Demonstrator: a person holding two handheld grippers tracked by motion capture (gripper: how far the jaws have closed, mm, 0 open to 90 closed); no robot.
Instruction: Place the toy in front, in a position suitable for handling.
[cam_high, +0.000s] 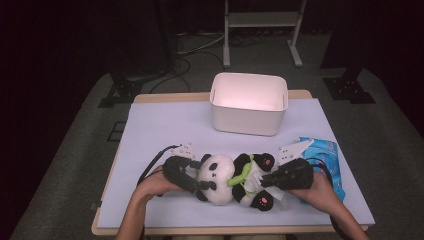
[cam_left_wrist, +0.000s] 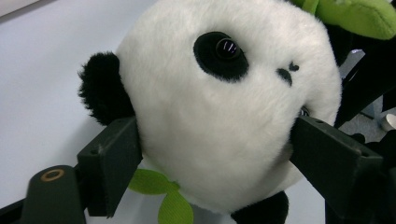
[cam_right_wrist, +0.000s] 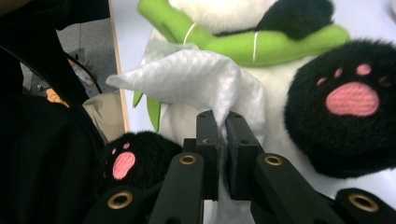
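A plush panda (cam_high: 220, 175) lies on its back near the front of the table, with a green bamboo stalk (cam_high: 240, 175) across its chest. My left gripper (cam_high: 207, 186) comes in from the left. Its jaws press into both sides of the panda's white head (cam_left_wrist: 224, 116). My right gripper (cam_high: 260, 181) reaches in from the right and is shut on a crumpled white wipe (cam_right_wrist: 196, 79). The wipe lies against the panda's belly, between its black feet with pink pads (cam_right_wrist: 350, 107).
An empty white bin (cam_high: 248, 102) stands at the back middle of the pale mat (cam_high: 165, 125). A blue packet of wipes (cam_high: 325, 155) lies to the right, just behind my right hand. The table's front edge runs close under both forearms.
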